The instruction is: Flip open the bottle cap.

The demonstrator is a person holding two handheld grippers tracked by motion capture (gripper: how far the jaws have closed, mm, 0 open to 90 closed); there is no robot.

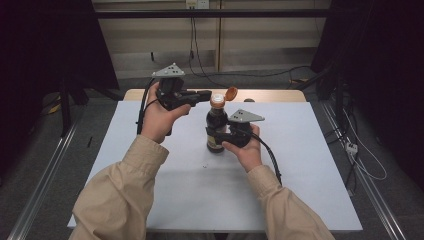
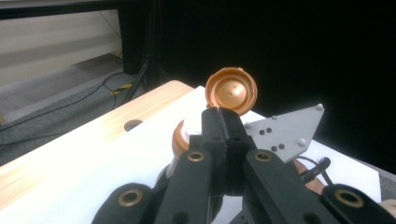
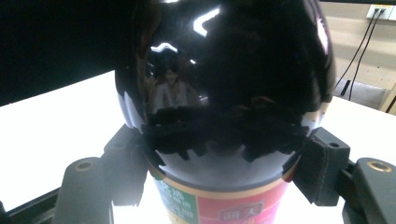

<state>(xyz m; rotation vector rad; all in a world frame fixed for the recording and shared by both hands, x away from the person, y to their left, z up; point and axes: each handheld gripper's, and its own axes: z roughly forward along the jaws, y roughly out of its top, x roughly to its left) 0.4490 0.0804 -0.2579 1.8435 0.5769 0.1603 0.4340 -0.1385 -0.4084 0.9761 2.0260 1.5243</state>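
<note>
High view: dark bottle (image 1: pixel 216 125), orange cap (image 1: pixel 230 93) flipped open, seemingly hinged

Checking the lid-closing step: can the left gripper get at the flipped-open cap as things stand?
Probably yes. The left gripper, jaws shut, sits right beside the bottle top, and the orange cap hangs open just beyond its tips, nothing between them. The right gripper clamps the bottle lower down, out of the way.

Dark room; pale wall (image 1: pixel 160 35); grey floor (image 1: pixel 45 135); trailing cables (image 1: pixel 250 75).
</note>
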